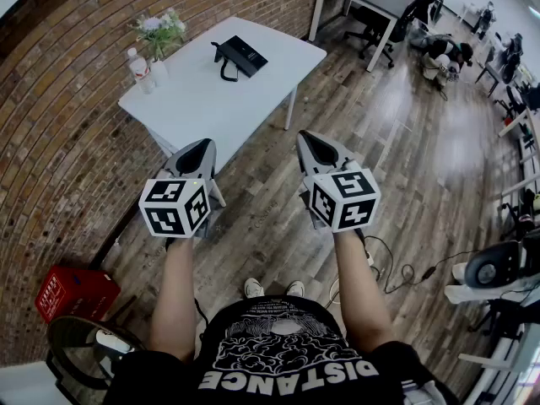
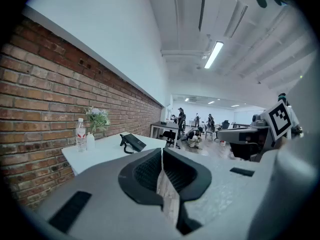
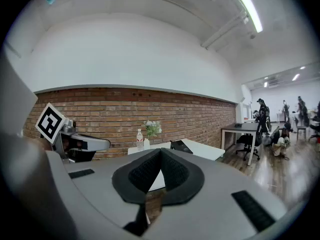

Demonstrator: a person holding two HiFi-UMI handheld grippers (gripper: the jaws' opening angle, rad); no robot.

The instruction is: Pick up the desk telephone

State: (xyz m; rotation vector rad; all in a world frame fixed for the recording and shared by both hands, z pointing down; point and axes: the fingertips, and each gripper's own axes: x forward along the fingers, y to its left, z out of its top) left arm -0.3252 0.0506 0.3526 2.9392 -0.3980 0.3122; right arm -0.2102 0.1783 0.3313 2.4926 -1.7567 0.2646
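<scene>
Lying on the white surface (image 1: pixel 211 99) beside the brick wall (image 1: pixel 59 142), the telephone (image 1: pixel 243 56) slants upper-left to lower-right in the head view, handset toward the wall. The left gripper (image 1: pixel 204 144) and right gripper (image 1: pixel 305 136) hang well short of it, fingers closed and empty.

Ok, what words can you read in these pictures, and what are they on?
"DISTANCE": black T-shirt, upside down in the head view.
Red crate: white print, too small to read.
Water bottle label: too blurred to read.
Marker cubes: patterns only, no words.
</scene>
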